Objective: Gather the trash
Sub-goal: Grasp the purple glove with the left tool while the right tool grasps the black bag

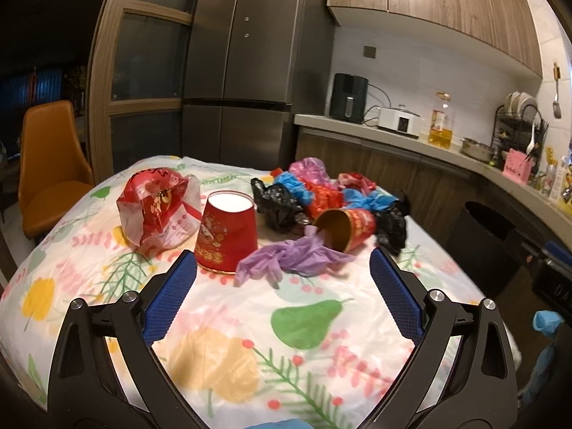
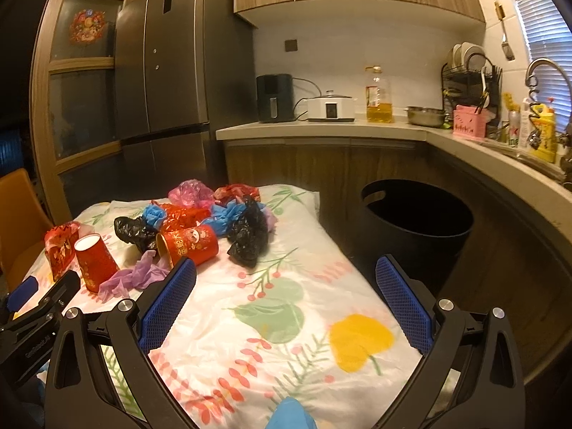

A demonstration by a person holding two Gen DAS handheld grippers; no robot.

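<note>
The bin (image 2: 416,214) stands right of the table (image 1: 321,339). Your left gripper (image 1: 282,271) and right gripper (image 2: 286,275) gape empty. Pinch the light, crushable cup (image 1: 227,236) at its wall; the limp glove (image 1: 293,255) bunches anywhere.

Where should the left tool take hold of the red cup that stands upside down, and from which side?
Grip the upside-down red cup across its side wall, about mid-height, coming level from the near side. Its white base faces up and is closed, so no rim can be pinched. The left tool is already open just before it; the purple glove lies close on the right.
</note>
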